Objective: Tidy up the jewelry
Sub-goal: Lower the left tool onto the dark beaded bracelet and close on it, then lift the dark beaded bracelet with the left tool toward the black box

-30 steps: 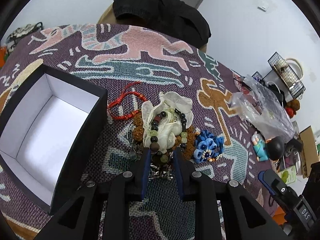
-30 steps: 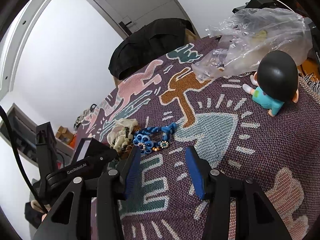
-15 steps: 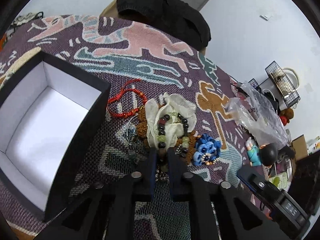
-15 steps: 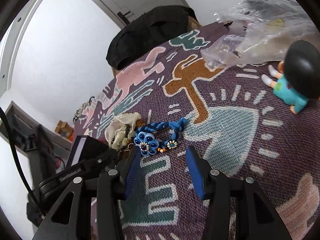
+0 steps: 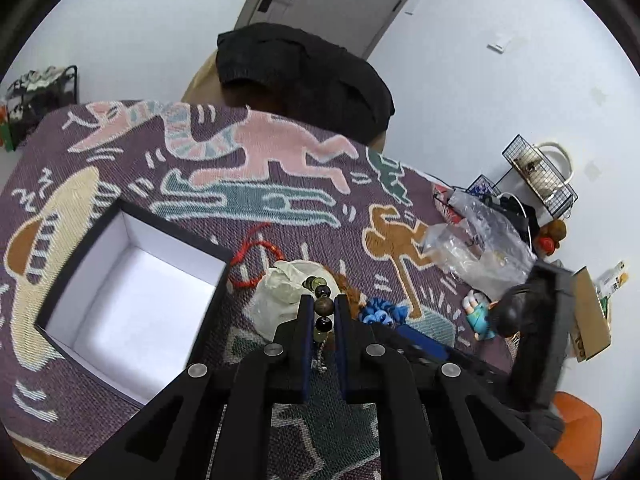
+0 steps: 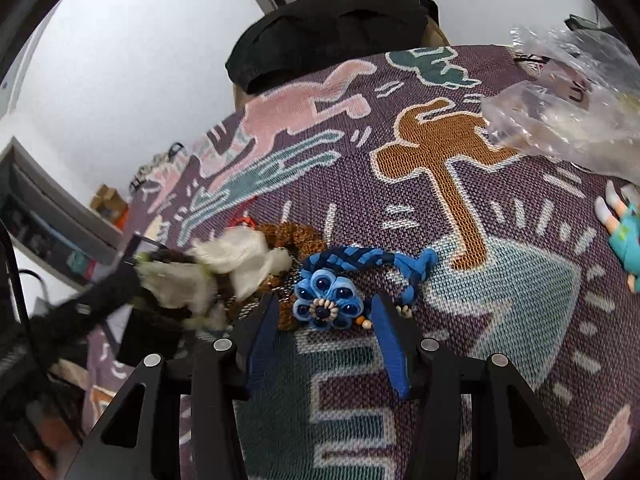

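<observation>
My left gripper (image 5: 323, 305) is shut on a beaded bracelet (image 5: 322, 298) of dark, brown and green beads, lifted a little above a crumpled white cloth (image 5: 280, 292). An open black box (image 5: 132, 296) with a white inside lies just to its left. A red cord bracelet (image 5: 256, 258) lies between box and cloth. In the right wrist view, my right gripper (image 6: 324, 308) stands open, its blue fingers on either side of the flower of a blue woven bracelet (image 6: 332, 304) on the patterned blanket (image 6: 460, 320). The pads do not press on the flower. The left gripper shows blurred at that view's left.
A clear plastic bag (image 5: 480, 240) and a small doll in teal (image 5: 484, 316) lie at the right of the blanket. A black garment (image 5: 304, 76) hangs over a chair at the far edge. A brown beaded strand (image 6: 296, 236) lies beside the cloth.
My left gripper closed on the beaded bracelet and rose with it off the cloth. My right gripper moved left to the blue bracelet, its fingers now flanking the flower.
</observation>
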`<state>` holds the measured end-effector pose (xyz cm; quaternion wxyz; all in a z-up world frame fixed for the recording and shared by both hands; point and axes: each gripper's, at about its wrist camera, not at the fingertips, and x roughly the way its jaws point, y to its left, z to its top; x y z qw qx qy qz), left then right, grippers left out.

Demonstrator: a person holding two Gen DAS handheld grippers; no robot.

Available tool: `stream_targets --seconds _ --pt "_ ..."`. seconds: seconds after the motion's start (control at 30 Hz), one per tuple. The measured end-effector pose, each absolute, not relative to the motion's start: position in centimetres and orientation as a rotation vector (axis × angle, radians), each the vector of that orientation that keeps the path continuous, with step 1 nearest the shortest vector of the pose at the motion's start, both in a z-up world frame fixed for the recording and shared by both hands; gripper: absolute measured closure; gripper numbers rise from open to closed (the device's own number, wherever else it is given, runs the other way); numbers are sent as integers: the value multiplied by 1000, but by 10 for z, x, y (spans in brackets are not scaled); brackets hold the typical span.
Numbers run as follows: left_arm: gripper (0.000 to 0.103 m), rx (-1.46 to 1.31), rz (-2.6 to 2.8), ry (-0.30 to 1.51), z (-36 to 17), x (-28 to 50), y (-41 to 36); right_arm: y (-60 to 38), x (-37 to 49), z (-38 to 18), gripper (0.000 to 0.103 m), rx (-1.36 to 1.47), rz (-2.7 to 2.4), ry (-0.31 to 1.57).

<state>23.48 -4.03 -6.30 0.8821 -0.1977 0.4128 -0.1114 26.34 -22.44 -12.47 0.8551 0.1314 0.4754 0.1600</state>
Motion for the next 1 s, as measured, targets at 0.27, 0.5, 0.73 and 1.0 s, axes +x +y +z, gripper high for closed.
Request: stream_targets --seconds 0.27,0.5,0.73,1.0 --pt "93 -420 -310 850 -49 234 -33 -215 266 -130 67 203 348 1017" --pt "93 -398 -359 831 -29 229 -35 -232 250 -97 96 262 402 934" --pt "93 -379 -378 886 -42 229 -45 -234 236 -69 96 265 449 855" --pt "93 -365 -374 1025 -92 229 -61 -245 230 -84 96 289 428 871"
